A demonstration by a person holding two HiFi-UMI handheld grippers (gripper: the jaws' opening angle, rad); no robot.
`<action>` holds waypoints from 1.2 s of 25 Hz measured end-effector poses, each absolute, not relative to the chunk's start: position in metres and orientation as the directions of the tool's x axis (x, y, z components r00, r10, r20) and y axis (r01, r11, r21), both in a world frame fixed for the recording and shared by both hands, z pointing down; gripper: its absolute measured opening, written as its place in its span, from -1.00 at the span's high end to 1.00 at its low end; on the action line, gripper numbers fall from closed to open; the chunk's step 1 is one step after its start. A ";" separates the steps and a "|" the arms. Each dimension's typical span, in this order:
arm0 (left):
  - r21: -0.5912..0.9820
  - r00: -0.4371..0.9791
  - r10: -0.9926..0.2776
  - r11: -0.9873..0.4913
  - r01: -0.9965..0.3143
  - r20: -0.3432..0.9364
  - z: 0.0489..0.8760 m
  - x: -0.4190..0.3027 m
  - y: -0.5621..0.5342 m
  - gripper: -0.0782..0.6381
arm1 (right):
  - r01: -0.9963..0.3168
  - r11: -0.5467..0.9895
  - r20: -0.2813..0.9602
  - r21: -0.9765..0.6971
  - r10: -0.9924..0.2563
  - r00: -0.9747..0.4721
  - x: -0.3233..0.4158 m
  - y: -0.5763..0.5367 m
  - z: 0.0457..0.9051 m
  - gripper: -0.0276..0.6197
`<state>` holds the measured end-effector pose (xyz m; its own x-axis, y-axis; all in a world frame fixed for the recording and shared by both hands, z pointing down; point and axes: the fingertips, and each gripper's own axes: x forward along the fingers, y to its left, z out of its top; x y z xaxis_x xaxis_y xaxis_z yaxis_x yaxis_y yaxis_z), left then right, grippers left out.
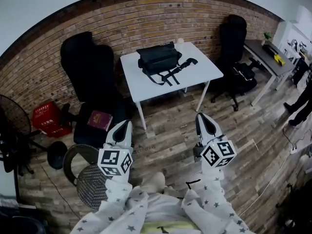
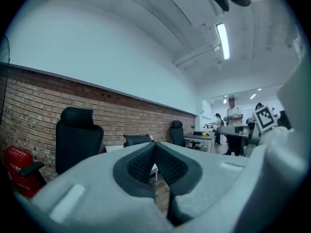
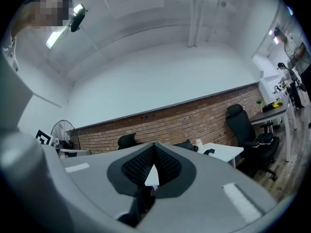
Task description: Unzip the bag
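Both forearms, in pale star-printed sleeves (image 1: 117, 199), are held low and close to the body, roughly parallel. They point forward over the wooden plank floor (image 1: 170, 140), well short of the white square tabletop (image 1: 197, 65).

The black fabric bag (image 1: 157, 57) sits upright on the tabletop, near the far edge and towards the far left corner. Its black strap (image 1: 178, 71) trails loosely across the surface towards the near edge. The zip's condition cannot be made out at this range. Neither tool touches the bag.

The left hand-held gripper (image 1: 125, 128) has its jaws drawn together with the tips meeting, and nothing lies between them. The right hand-held gripper (image 1: 204, 123) is likewise closed at the tips and holds nothing. Only a sliver of the distant tabletop shows through the hollow behind its pads (image 3: 167, 165).

A black high-backed office chair (image 1: 87, 67) stands just beside the left edge of the tabletop.
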<state>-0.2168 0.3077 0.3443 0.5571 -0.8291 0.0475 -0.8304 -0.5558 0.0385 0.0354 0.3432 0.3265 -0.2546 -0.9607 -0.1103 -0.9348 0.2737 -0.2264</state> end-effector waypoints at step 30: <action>0.125 0.519 -0.850 -0.508 -0.852 0.087 0.377 -0.156 0.044 0.79 | -0.917 0.310 -0.040 -0.249 -0.950 -0.310 0.095 0.083 0.353 0.91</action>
